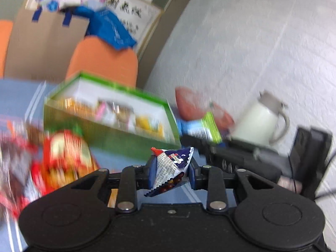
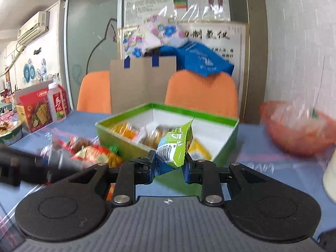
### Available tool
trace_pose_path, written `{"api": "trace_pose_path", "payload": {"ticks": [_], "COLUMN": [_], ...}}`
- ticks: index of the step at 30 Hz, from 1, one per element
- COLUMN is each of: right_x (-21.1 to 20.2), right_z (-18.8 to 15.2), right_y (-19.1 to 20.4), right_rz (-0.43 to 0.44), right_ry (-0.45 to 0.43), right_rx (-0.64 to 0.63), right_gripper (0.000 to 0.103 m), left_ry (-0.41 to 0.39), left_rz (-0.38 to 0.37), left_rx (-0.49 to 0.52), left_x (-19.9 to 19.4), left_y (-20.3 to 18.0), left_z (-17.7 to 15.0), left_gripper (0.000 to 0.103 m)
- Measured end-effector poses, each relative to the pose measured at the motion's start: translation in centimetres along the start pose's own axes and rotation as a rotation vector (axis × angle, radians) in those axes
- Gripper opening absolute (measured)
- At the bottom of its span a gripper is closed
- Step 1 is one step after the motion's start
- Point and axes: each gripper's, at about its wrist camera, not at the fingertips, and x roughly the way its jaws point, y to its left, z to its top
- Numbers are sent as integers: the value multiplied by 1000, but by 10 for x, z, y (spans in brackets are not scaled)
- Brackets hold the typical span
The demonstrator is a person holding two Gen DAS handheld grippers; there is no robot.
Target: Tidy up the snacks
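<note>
My left gripper (image 1: 171, 173) is shut on a small dark-blue and white snack packet (image 1: 172, 169), held above the blue tablecloth. Behind it stands the green box (image 1: 117, 138) with a white inside and several wrapped snacks in it. My right gripper (image 2: 169, 168) is shut on a green and blue snack packet (image 2: 175, 147), held up in front of the same green box (image 2: 222, 147). Loose red and yellow snack packets (image 1: 65, 153) lie left of the box, and the pile of packets (image 2: 94, 153) also shows in the right wrist view. The right gripper with its green packet (image 1: 206, 128) appears blurred at the right of the left wrist view.
An orange plastic bowl (image 2: 298, 130) sits at the right. A white jug (image 1: 258, 124) stands by the right hand. A red cracker box (image 2: 35, 111) and a bottle (image 2: 57, 103) stand at the far left. Two orange chairs (image 2: 201, 92) and a cardboard box (image 2: 142, 84) are behind the table.
</note>
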Motion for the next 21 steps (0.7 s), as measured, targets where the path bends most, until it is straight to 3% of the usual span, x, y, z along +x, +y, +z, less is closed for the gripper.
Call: {"api": "trace_pose_path", "payload": {"ticks": [8, 16, 17, 18, 19, 21], "right_x": [38, 76, 81, 86, 92, 90], "right_z": [19, 21, 18, 15, 12, 4], "right_y": [-16, -36, -37, -38, -38, -35], "right_rz": [-79, -132, -128, -118, -112, -138], "right_ry": [-21, -30, -29, -14, 21, 31], "right_rx": [0, 32, 29, 18, 6, -21], "right_gripper": [46, 48, 59, 96, 103, 103], "left_ry": [-63, -28, -16, -10, -4, -26], "left_rz": [51, 82, 80, 87, 103, 121], "left_rx": [-28, -34, -25, -18, -14, -31], "left_x": [59, 115, 121, 125, 127, 120], "left_y": [15, 35, 37, 39, 41, 44], "left_z": [60, 73, 71, 69, 65, 59], "left_gripper": [59, 61, 65, 86, 103, 103]}}
